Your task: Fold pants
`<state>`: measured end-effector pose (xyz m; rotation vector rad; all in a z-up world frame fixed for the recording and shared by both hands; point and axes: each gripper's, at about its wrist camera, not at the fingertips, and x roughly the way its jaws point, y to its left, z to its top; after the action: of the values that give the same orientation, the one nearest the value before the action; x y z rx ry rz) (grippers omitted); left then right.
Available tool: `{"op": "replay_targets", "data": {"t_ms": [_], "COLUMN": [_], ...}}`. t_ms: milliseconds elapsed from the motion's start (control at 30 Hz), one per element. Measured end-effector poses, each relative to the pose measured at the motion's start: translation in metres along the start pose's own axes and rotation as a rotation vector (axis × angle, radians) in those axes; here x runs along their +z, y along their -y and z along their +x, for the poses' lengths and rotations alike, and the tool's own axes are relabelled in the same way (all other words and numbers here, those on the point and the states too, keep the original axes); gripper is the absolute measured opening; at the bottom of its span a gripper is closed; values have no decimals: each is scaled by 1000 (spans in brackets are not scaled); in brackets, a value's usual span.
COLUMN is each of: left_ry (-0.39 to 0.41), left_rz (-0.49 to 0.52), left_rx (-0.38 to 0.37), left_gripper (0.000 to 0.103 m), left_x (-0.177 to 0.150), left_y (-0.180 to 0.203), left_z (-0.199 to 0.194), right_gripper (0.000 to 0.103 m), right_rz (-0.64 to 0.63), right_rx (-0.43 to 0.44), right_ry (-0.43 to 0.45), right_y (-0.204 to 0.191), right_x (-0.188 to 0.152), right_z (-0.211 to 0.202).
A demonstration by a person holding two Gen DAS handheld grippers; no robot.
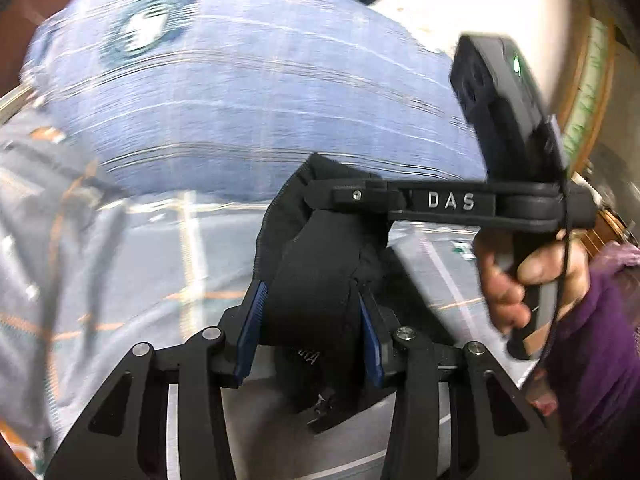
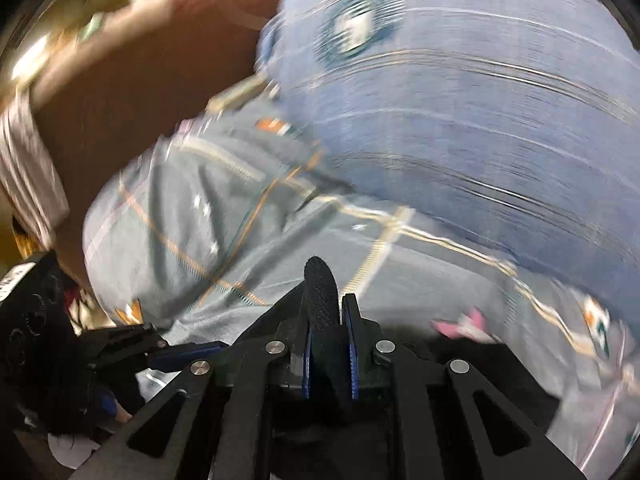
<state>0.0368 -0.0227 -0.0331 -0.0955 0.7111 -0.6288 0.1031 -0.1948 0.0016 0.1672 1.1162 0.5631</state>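
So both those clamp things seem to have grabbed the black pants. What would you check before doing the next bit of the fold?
1. Left tool gripping the black pants: ok, a thick bunch sits between its blue pads.
2. Right tool gripping: ok, shut on a thin fold of the fabric.
3. Both tools hold the same garment: ok, the left view shows the right tool clamped on the same cloth.
4. Which edges are held, waistband or hem: cannot tell, the cloth is bunched.
5. Rest of the pants hanging free and untwisted: cannot tell, out of view.
6. Landing spot on the patterned bedspread: cannot tell, too blurred.
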Motion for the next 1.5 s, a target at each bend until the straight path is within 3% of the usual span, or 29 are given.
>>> {"op": "replay_targets", "data": {"t_ms": [133, 367, 433, 500, 567, 633, 700, 767, 900, 1000, 1100, 1200, 1400, 1500], "left_ry": [-40, -135, -165, -158, -158, -168, -170, -149, -82, -73, -106, -170, -220, -242], "left_rz": [76, 210, 242, 269, 283, 282, 271, 290, 319, 318, 275, 225, 192, 198], "left_rx": [-34, -50, -60, -104, -180, -270, -353, -387, -325, -194, -45, 78, 190, 224], "left_gripper": [42, 45, 48, 57, 64, 66, 66, 66, 69, 70, 70, 70, 70, 70], "left_x": [11, -5, -12, -19, -20, -16, -10, -2, 9, 12, 13, 9, -3, -15], "left_y": [51, 119, 134, 148, 160, 163, 161, 161, 143, 115, 93, 80, 77, 77], "left_z": [35, 116, 130, 133, 129, 119, 102, 77, 34, 24, 35, 53, 84, 95], "right_gripper": [12, 13, 23, 33, 35, 42, 43, 43, 43, 45, 46, 46, 34, 34], "right_rz": [159, 444, 522, 561, 567, 603, 620, 574, 573, 624, 658, 577, 385, 351], "right_rx": [3, 27, 12, -7, -35, -38, -24, -62, -89, -121, -165, -136, -108, -121], "right_ry": [101, 194, 210, 208, 244, 272, 282, 292, 302, 311, 343, 377, 363, 271], "right_y": [64, 167, 192, 206, 217, 226, 231, 223, 217, 223, 222, 200, 136, 126], "right_x": [-34, -112, -135, -140, -141, -146, -149, -147, -148, -155, -160, -153, -130, -131], "right_z": [-43, -49, -45, -46, -57, -63, -69, -76, -86, -93, -106, -119, -113, -87]}}
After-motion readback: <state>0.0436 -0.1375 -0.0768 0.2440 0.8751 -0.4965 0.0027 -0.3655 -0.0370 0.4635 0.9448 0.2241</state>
